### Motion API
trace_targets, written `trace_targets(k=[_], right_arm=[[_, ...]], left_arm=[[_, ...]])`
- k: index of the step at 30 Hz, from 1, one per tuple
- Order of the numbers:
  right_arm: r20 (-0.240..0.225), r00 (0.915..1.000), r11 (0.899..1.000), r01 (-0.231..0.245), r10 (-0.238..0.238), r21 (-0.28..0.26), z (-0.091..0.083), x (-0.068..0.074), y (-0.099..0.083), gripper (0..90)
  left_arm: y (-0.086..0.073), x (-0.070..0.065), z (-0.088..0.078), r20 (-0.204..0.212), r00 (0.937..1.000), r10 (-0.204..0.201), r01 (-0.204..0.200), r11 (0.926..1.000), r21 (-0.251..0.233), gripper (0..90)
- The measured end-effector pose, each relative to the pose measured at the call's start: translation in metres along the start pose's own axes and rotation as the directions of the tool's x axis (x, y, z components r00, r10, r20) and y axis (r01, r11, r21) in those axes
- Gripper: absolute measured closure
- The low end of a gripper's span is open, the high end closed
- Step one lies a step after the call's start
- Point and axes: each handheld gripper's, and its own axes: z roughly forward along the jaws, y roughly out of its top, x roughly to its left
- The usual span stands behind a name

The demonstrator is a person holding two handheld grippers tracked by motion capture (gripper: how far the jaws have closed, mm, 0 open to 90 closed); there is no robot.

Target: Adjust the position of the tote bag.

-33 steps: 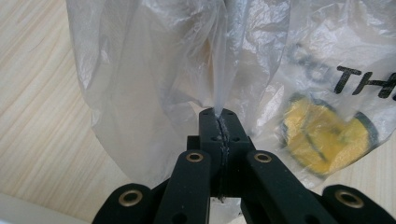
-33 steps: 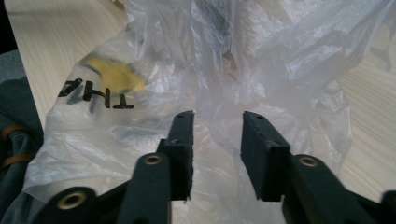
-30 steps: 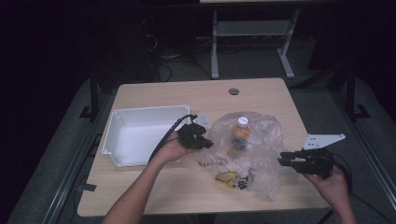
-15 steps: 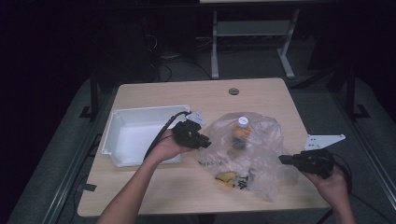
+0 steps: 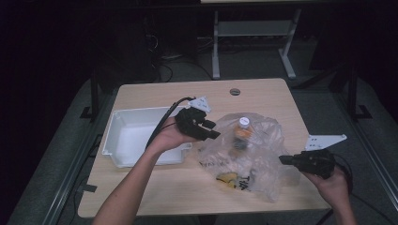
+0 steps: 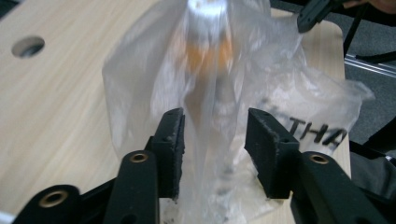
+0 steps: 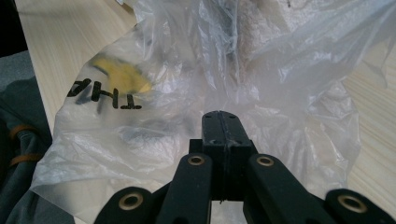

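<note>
The clear crinkled plastic bag point(image 5: 248, 154) lies just right of the white plastic bin point(image 5: 123, 140). The right gripper point(image 7: 221, 122) pinches the bag's edge; the left gripper point(image 6: 215, 149), jaws just opening, straddles loose film. The orange-labelled bottle point(image 5: 242, 133) inside could topple if the film snags.

Black claw point(image 6: 215, 154) with brass-ringed screws, rough pads point(image 6: 175, 149), bare forearms.

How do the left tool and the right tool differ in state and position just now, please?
The left tool stands open, its jaws having just been opening, raised beside the plastic bag; the right tool is shut, low at the bag's opposite edge. Both are black and point at the bag.
</note>
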Motion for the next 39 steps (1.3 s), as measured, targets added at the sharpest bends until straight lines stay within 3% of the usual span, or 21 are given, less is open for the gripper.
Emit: trace_targets(k=[4, 6, 11, 14, 15, 19, 22, 32, 39], right_arm=[[-0.002, 1.0000, 1.000, 0.004, -0.004, -0.007, 0.000, 0.002, 0.002, 89.6], [-0.001, 0.9999, 1.000, 0.013, -0.013, -0.008, -0.001, 0.003, 0.002, 89.7], [0.002, 1.0000, 1.000, 0.006, -0.006, -0.016, -0.004, 0.003, 0.000, 89.7], [0.000, 1.0000, 1.000, 0.004, -0.004, -0.020, -0.005, 0.003, -0.001, 89.7], [0.001, 1.0000, 1.000, 0.005, -0.005, -0.024, -0.006, 0.003, -0.001, 89.6], [0.008, 0.9999, 0.999, 0.015, -0.014, -0.037, -0.010, 0.004, 0.000, 89.6], [0.013, 0.9998, 0.999, 0.012, -0.012, -0.052, -0.016, 0.006, 0.000, 89.6], [0.042, 0.9991, 0.995, -0.007, 0.011, -0.103, -0.031, 0.004, -0.005, 82.5], [0.069, 0.9969, 0.993, -0.031, 0.038, -0.111, -0.033, 0.001, -0.007, 66.0]], left_arm=[[0.014, 0.000, 0.006, -0.013, 0.9999, 0.007, -0.007, 0.9999, -0.008, 46.9], [0.020, 0.002, 0.013, -0.015, 0.9999, 0.008, -0.008, 1.0000, 0.005, 43.1], [0.026, 0.007, 0.035, -0.022, 0.9996, 0.015, -0.014, 0.9986, 0.051, 43.9], [0.027, 0.009, 0.043, -0.021, 0.9992, 0.033, -0.032, 0.9964, 0.079, 50.5], [0.027, 0.009, 0.046, -0.025, 0.9982, 0.054, -0.051, 0.9940, 0.097, 56.6], [0.027, 0.008, 0.052, -0.037, 0.9974, 0.062, -0.057, 0.9909, 0.122, 77.9], [0.025, 0.009, 0.052, -0.055, 0.9962, 0.067, -0.060, 0.9904, 0.125, 86.9], [0.005, 0.014, 0.046, -0.077, 0.9968, 0.024, -0.013, 0.9910, 0.133, 89.6], [-0.010, 0.018, 0.049, -0.090, 0.9959, -0.014, 0.028, 0.9880, 0.152, 89.6]])
